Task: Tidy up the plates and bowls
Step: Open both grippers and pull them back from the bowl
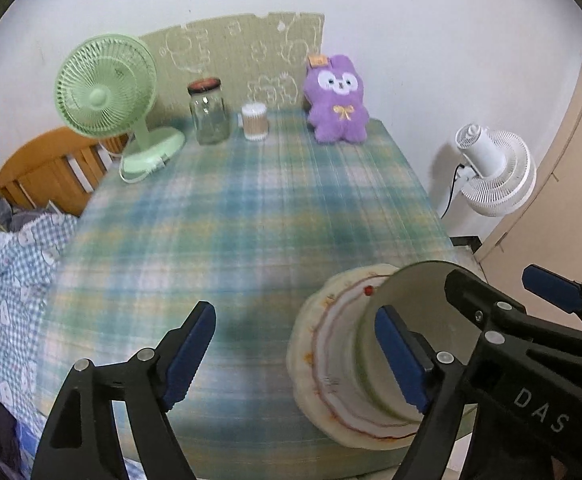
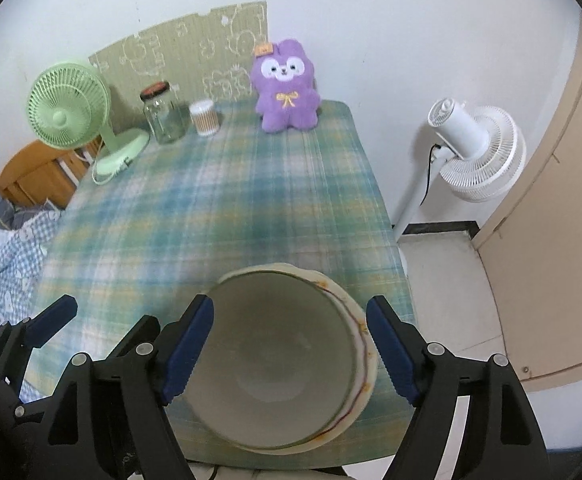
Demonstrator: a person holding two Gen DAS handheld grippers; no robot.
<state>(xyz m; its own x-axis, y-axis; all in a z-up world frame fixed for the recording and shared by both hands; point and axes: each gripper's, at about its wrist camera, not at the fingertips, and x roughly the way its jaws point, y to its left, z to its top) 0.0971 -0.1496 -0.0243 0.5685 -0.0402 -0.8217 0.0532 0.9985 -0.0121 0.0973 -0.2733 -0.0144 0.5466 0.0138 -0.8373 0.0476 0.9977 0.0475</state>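
A pale green bowl (image 2: 279,364) sits on a cream scalloped plate with a red line and small painted marks (image 2: 365,340) near the table's front right corner. My right gripper (image 2: 291,350) is open, its blue-padded fingers on either side of the bowl, not pressing it. In the left wrist view the bowl (image 1: 415,312) stands on the plate (image 1: 331,356), and the right gripper (image 1: 507,300) reaches in over it from the right. My left gripper (image 1: 295,360) is open and empty, just left of the plate, above the cloth.
A green-blue plaid tablecloth (image 2: 227,208) covers the table. At the back stand a green desk fan (image 2: 71,112), a glass jar (image 2: 163,114), a cotton-swab cup (image 2: 205,117) and a purple plush (image 2: 287,86). A white floor fan (image 2: 475,148) stands right; a wooden chair (image 1: 47,168) left.
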